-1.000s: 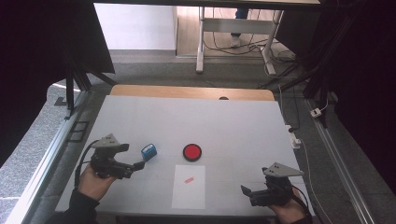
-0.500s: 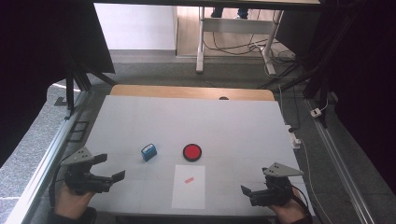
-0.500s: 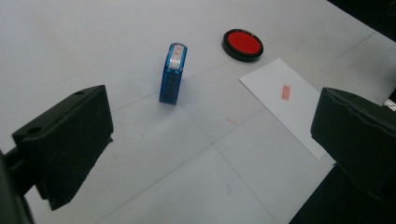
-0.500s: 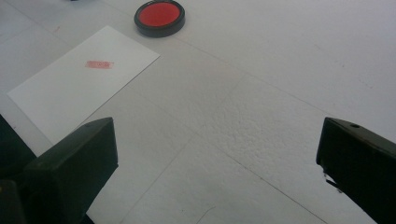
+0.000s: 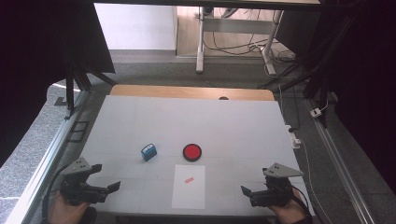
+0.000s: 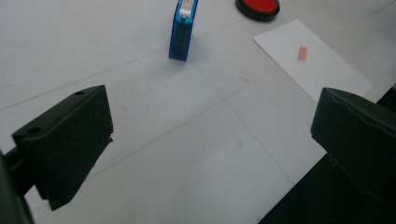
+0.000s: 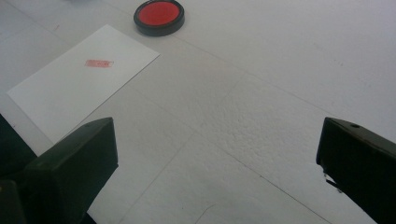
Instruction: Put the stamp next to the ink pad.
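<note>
A small blue stamp (image 5: 149, 151) (image 6: 183, 31) stands on the white table, left of a round red ink pad (image 5: 192, 151) (image 6: 258, 6) (image 7: 159, 17). A white sheet of paper (image 5: 189, 186) (image 6: 312, 58) (image 7: 79, 79) lies in front of the pad and bears a small red stamped mark (image 5: 188, 179) (image 7: 99, 63). My left gripper (image 5: 113, 188) (image 6: 210, 135) is open near the front left corner, nothing between its jaws. My right gripper (image 5: 244, 191) (image 7: 215, 158) is open near the front right corner, also empty.
The white table (image 5: 233, 126) has a wooden strip along its far edge. Metal rails run along both sides. Desk legs and cables stand on the floor beyond. A white cable box (image 5: 293, 137) hangs off the right edge.
My left gripper let go of the blue stamp, which stays standing beside the ink pad, and drew back to the front left corner. The right gripper has not moved.
</note>
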Available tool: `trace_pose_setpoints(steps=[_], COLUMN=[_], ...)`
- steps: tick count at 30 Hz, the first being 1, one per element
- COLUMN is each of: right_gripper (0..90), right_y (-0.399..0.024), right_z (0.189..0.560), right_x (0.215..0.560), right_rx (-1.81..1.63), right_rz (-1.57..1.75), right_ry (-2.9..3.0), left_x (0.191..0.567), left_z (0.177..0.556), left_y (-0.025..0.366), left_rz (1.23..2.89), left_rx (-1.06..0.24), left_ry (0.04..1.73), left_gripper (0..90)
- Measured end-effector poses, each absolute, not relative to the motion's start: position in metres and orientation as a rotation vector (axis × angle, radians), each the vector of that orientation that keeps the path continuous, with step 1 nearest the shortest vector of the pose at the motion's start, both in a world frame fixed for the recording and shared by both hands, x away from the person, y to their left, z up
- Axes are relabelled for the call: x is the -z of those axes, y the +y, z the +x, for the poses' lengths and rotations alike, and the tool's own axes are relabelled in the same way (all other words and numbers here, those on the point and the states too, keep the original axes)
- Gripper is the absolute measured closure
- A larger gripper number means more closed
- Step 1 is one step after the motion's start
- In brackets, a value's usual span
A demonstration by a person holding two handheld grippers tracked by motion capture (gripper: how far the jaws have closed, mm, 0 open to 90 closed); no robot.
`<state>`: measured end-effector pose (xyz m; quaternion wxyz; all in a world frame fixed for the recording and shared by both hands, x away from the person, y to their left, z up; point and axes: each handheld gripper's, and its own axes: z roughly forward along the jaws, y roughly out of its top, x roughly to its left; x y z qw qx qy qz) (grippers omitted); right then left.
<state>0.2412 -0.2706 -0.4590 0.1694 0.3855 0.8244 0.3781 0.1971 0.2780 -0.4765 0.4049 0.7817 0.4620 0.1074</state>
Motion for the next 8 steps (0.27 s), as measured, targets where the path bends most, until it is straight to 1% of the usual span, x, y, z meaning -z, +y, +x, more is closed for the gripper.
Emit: trace_pose_setpoints(steps=[8], right_gripper=[0.0], right_y=[-0.2703], right_z=[0.2416], right_x=[0.4596], right_rx=[-1.06], right_rz=[1.092], right_ry=[2.351], left_x=[0.4773], left_z=[0.2001], left_y=[0.2739], left_rz=[2.003], left_rx=[-0.269], left_ry=[1.184], left_gripper=[0.0])
